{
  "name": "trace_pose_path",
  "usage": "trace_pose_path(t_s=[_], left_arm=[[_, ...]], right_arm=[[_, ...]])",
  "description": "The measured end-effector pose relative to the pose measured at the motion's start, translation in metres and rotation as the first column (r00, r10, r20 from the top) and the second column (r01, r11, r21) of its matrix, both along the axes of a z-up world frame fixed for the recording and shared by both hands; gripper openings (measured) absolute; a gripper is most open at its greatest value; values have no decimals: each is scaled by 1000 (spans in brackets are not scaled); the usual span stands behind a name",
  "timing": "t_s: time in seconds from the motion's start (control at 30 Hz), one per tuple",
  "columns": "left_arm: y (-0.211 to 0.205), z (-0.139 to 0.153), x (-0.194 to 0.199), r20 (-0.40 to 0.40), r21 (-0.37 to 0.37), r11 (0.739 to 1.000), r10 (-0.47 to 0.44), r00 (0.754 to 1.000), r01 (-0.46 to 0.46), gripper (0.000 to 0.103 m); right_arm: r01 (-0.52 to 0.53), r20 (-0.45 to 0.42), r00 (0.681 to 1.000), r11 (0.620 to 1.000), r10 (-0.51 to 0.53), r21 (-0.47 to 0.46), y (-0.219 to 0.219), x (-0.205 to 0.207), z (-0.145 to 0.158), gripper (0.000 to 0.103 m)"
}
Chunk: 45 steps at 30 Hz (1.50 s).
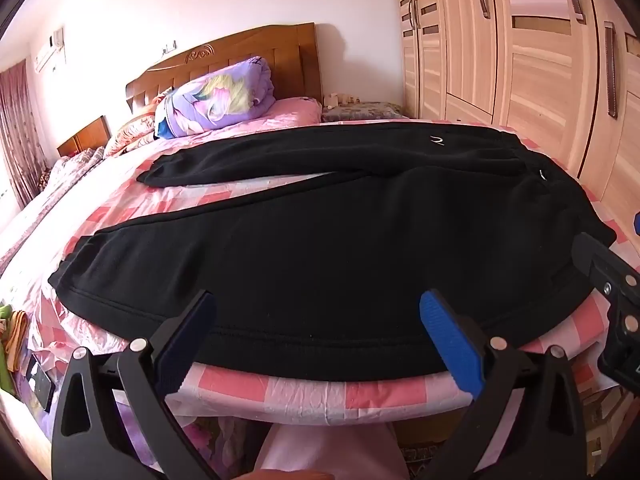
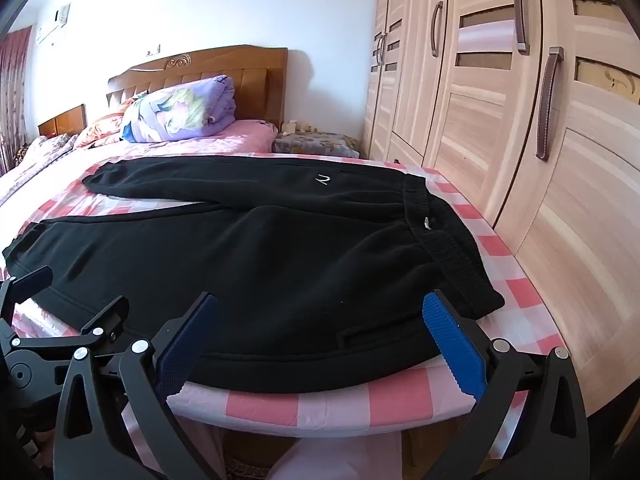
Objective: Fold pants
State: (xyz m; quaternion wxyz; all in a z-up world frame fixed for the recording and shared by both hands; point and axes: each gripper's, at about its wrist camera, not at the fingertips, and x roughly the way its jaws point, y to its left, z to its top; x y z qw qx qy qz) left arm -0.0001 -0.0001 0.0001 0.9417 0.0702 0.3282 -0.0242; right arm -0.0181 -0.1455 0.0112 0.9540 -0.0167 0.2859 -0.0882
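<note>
1. Although both tools are in position at the near edge, neither grips anything: the left tool has its jaws spread wide above the near trouser leg, and the right tool stands equally wide over the hip area, pads clear of the cloth.
2. Location: the black sweatpants lie flat and unfolded on a pink-and-white checked cover spread over the bed. Waistband lies to the right, towards the wardrobe; both legs run left, the far leg parted from the near one by a narrow wedge of cover.
3. Handling, by judgement: thick fleece-type fabric, soft and limp, light, not fragile. It will drape and sag wherever unsupported, and a one-layer pinch could separate front from back.
4. Recommended holds: the near end of the waistband for the right tool, and the near leg's seam edge or cuff for the left tool, taking both layers.
5. Risk: the glossy cover may slide or ruck if the pants are dragged; lift, then carry the near leg over the far leg.
6. Progress: no fold made yet.
</note>
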Motion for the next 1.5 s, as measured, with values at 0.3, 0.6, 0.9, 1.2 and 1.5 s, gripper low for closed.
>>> trace_pose_path(t_s=[0.3,0.6,0.9,1.2,1.5], left_arm=[[-4,0,-1,-4,2,1000,-9,1000,9,102],[-3,-6,-1,-7,-9,1000,-10,1000,10,102],[1,-9,-2,-17,-16,1000,-15,1000,14,102],[-1,-9,-2,-19,-11,1000,-20,1000,20,102],[-2,-9,-3,-21,-13,1000,-20,1000,20,102]], right_arm=[[-4,1,1000,1000,4,30,2,0,-3,99],[-12,-11,1000,998,13,54,-1,-2,-7,99],[-14,-24,1000,998,15,69,-5,1,-10,99],[-9,-32,999,996,12,87,-7,0,-13,99],[-5,-39,999,995,9,97,-8,0,-14,99]])
